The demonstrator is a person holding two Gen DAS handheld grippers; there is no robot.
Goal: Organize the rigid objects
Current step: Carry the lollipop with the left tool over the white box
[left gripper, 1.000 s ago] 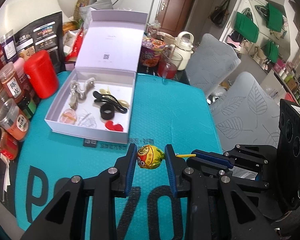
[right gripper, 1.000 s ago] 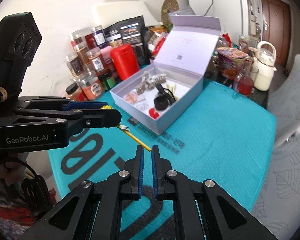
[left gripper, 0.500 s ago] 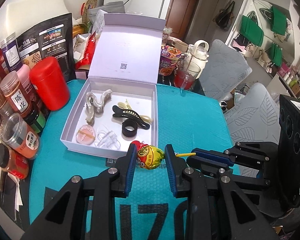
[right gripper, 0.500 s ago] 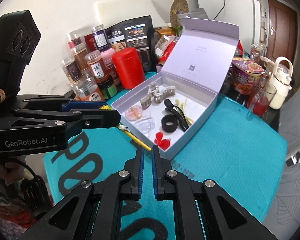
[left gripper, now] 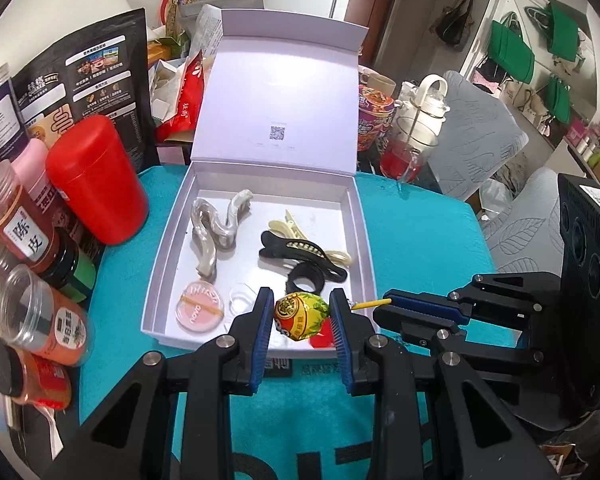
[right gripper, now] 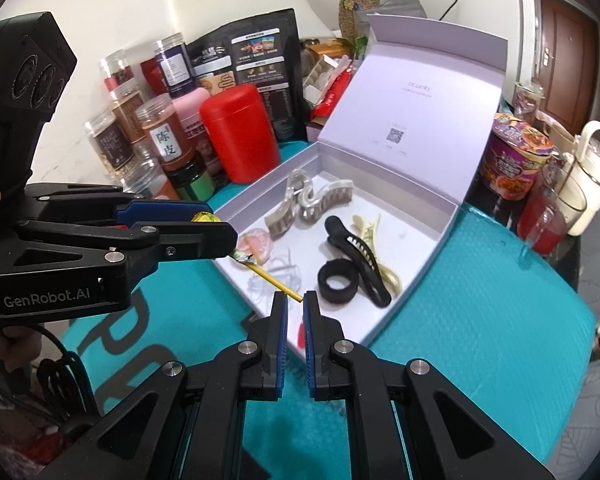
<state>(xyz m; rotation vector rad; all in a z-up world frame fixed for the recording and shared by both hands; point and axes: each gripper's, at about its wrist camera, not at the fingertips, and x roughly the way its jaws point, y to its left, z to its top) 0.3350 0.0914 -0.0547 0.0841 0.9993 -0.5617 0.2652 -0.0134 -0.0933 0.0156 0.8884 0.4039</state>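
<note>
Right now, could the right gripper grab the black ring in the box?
Probably not yet. The right gripper is shut on the lollipop stick, so it is busy, though the black ring lies uncovered in the open box.

Lived-in home, dining table [left gripper: 420,232] crowded with spice jars [right gripper: 164,140], fridge [right gripper: 480,8], hanging bags [left gripper: 512,48]

White walls, a brown door [left gripper: 374,12], grey leaf-patterned chairs [left gripper: 480,136] beside the teal-covered table [left gripper: 416,240]
</note>
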